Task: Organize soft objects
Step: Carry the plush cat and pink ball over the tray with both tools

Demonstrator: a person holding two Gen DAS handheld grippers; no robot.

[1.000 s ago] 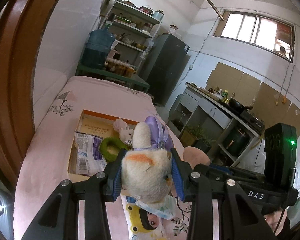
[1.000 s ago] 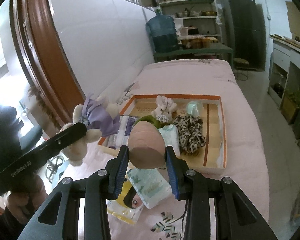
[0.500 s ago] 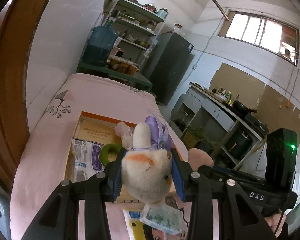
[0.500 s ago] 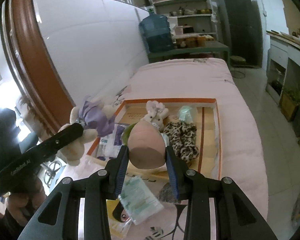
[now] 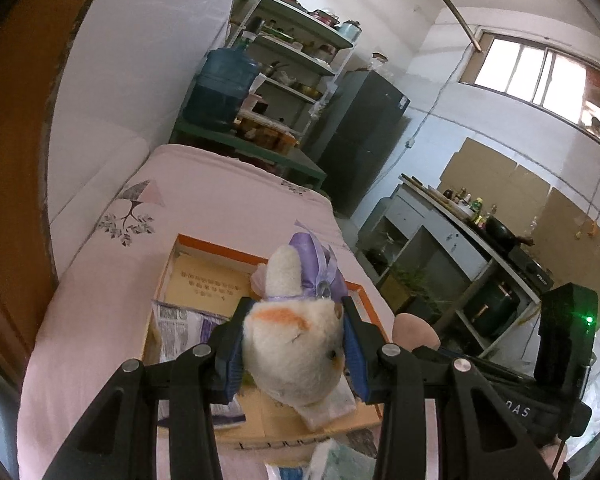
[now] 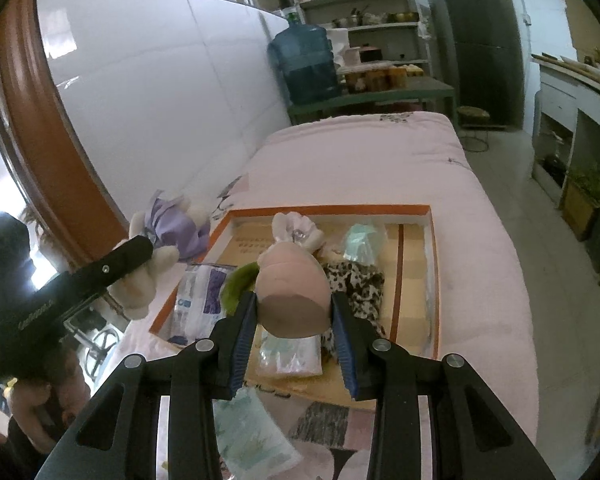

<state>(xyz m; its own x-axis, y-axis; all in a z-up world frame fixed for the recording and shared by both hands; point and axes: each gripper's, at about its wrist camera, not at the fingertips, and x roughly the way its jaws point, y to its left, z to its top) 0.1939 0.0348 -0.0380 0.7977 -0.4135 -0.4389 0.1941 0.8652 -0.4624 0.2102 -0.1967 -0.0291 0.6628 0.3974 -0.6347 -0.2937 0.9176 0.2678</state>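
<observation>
My left gripper (image 5: 294,346) is shut on a cream plush toy in a purple dress (image 5: 296,336), held above the near left part of an orange-rimmed cardboard box (image 5: 216,245) on the pink bed. In the right wrist view the same plush toy (image 6: 168,240) hangs left of the box (image 6: 332,210). My right gripper (image 6: 294,320) is shut on a pink egg-shaped soft object (image 6: 294,294) over the box's near middle. Inside the box lie a small white bunny (image 6: 296,230), a leopard-print cloth (image 6: 354,284), a green soft ring (image 6: 236,284) and tissue packs (image 6: 200,296).
The pink bed cover (image 6: 380,160) runs back to a green shelf with a blue water jug (image 6: 306,60) and a dark fridge (image 6: 480,36). A white wall lies left, a kitchen counter (image 5: 452,220) right. Loose packets (image 6: 252,436) lie on the bed before the box.
Both grippers have moved forward over the box with their objects still held; the box has drawn closer and lower in both views, and the loose packets have slid toward the bottom edge.
</observation>
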